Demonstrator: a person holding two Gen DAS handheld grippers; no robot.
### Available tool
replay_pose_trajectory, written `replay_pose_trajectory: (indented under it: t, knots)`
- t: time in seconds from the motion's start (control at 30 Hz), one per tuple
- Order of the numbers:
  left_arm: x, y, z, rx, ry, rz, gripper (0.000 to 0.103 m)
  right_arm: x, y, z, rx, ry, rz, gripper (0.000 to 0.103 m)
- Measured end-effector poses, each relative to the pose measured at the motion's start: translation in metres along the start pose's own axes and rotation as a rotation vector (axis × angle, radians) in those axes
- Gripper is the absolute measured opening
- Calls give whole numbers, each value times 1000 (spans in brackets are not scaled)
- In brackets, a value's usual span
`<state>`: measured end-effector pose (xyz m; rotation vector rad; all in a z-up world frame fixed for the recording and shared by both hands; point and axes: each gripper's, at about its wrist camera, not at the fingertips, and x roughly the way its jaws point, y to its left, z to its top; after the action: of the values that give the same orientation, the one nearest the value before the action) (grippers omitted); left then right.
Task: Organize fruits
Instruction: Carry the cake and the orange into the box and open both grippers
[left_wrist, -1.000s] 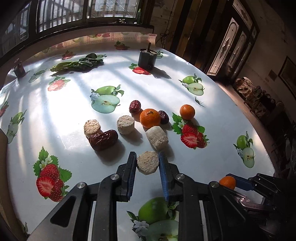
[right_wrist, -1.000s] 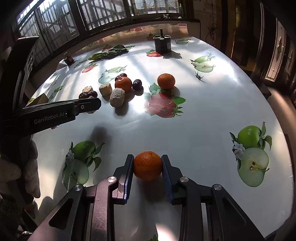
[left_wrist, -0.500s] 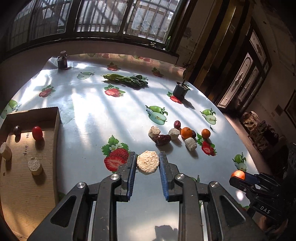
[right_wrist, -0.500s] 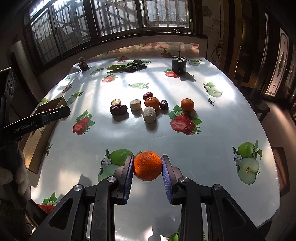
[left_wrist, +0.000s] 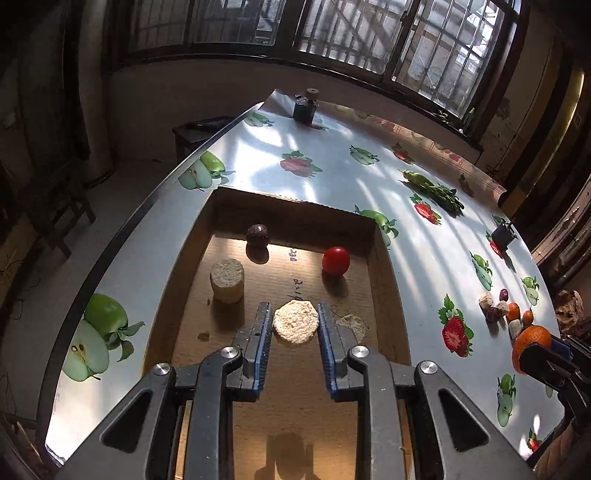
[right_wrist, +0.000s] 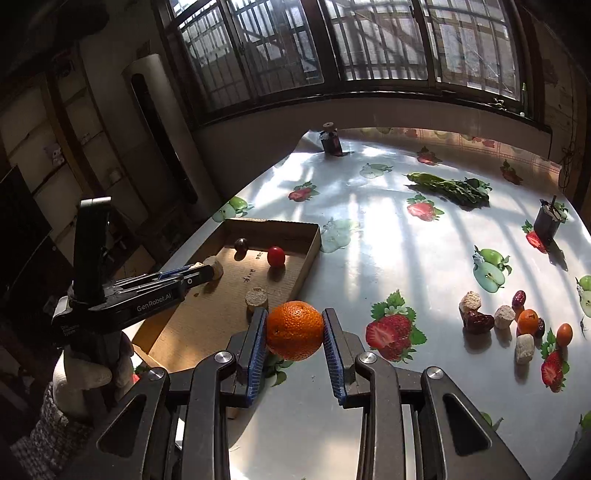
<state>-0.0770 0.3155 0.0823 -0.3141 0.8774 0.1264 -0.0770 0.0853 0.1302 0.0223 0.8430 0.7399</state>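
My left gripper (left_wrist: 295, 326) is shut on a pale round cake slice (left_wrist: 295, 322) and holds it above the floor of a shallow cardboard box (left_wrist: 384, 295). In the box lie a pale cylinder (left_wrist: 226, 280), a dark plum (left_wrist: 257, 234), a red tomato (left_wrist: 335, 260) and a thin pale slice (left_wrist: 352, 325). My right gripper (right_wrist: 295, 332) is shut on an orange (right_wrist: 294, 329), held in the air just right of the box (right_wrist: 306, 254). The left gripper (right_wrist: 199, 273) also shows in the right wrist view.
Several fruits and pale pieces (right_wrist: 517, 321) lie grouped at the right of the fruit-print table (right_wrist: 369, 258). Green vegetables (right_wrist: 448, 188) and two small dark pots (right_wrist: 548, 219) (right_wrist: 331, 139) stand farther back. The table edge (left_wrist: 129, 229) runs close left of the box.
Both grippers have swung left, from the fruit group to the cardboard box, each carrying its piece. The left gripper now hangs over the box floor; the right one is beside the box.
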Motion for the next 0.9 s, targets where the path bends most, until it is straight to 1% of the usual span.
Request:
replay_pose_trajectory:
  t: [0.07,0.13,0.2,0.3,0.4,0.53,0.6,0.7,0.77,0.87,0.9]
  knots:
    - [11,16,1,-18,34,14,24,32,15,6,-14,45,38,32]
    - [22,25,0,-37,73,-7,24,64,25,5,-24,99,50,32]
    - [30,28,-3,-36,99,-12,24,91,30,0,-24,153,58,32]
    - [45,26,-7,-23,137,7,24,116,33,-8,-32,211,73,33]
    - [60,30,-9,-29,174,18,24,131,36,-12,-58,244,54,33]
    - [65,28,-5,-26,171,36,24,151,32,-10,-72,271,14,33]
    - [66,28,-3,-29,173,56,24,160,27,-7,-64,278,2,33]
    - [64,34,-3,-58,169,58,24,168,25,-2,-58,268,-14,33]
    - [62,38,-2,-80,162,62,24,170,26,0,-57,266,-9,33]
    - [49,41,-3,-91,135,55,29,170,31,-2,-67,266,1,33]
    - [43,42,-3,-93,118,58,35,169,32,-3,-69,266,9,34]
